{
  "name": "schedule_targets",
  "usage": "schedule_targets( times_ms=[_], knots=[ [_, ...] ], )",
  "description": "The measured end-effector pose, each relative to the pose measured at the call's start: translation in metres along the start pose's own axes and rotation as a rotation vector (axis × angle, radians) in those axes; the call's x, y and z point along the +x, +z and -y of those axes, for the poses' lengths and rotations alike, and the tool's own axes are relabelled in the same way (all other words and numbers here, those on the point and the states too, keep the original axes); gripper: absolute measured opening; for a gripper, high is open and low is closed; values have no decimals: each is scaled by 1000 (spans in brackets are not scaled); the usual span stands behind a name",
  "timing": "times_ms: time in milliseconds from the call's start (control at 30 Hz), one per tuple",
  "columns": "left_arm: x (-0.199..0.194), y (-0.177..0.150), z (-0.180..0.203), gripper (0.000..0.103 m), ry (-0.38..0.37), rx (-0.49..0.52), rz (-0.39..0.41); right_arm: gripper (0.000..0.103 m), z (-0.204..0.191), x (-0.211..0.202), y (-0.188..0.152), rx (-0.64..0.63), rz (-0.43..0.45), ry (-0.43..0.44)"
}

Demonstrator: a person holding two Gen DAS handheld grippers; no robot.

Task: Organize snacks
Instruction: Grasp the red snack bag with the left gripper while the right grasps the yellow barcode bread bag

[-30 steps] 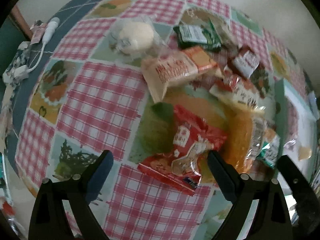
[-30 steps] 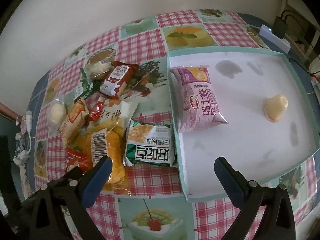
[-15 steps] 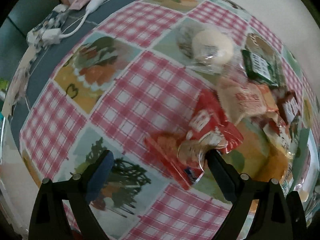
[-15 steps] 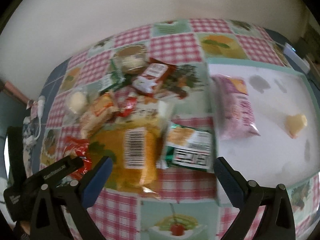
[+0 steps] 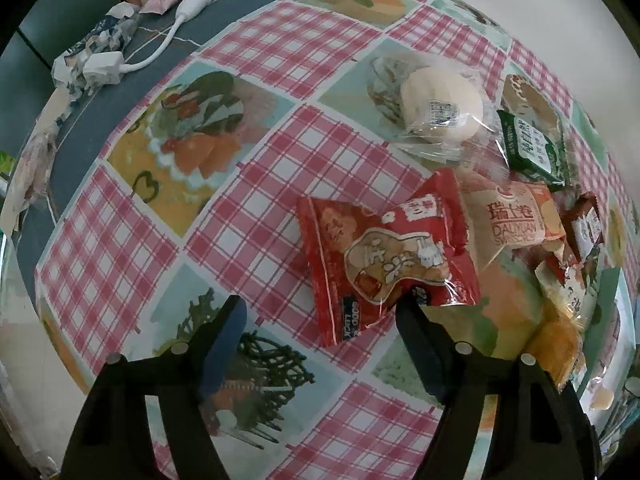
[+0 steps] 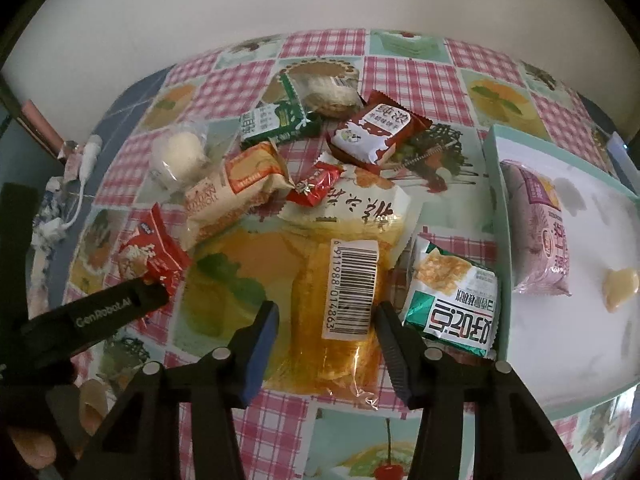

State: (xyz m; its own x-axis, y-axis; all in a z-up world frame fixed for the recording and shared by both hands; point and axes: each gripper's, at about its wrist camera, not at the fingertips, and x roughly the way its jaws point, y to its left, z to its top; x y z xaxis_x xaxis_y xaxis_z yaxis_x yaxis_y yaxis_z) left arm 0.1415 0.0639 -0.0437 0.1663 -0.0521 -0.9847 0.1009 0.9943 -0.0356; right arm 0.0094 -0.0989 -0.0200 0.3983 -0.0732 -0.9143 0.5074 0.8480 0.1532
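My left gripper [image 5: 320, 320] is closing around the red packet's [image 5: 384, 256] corner on the bench [image 5: 248, 200]; my right gripper [image 6: 326, 320] is closing around the yellow cake pack [image 6: 340, 280], fingers not yet pressing.

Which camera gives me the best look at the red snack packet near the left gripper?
The left wrist view: the red snack packet fills mid-frame, print readable, lying beside one finger of the closing left gripper, not squarely between the fingers. The right wrist view shows the packet small at the left, partly hidden behind the left gripper's finger.
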Motion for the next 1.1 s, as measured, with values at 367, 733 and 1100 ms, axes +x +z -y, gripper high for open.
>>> schedule_targets(
  times_ms=[367,733,1100],
  knots=[
    [2,1,1,21,-11,15,21,39,-5,-7,-2,-21,2,20],
    [-6,0,-8,14,-120,2,0,39,1,-12,-3,-5,-4,28],
    [-29,5,-35,89,-163,-12,78,39,14,-11,2,42,-22,44]
  ],
)
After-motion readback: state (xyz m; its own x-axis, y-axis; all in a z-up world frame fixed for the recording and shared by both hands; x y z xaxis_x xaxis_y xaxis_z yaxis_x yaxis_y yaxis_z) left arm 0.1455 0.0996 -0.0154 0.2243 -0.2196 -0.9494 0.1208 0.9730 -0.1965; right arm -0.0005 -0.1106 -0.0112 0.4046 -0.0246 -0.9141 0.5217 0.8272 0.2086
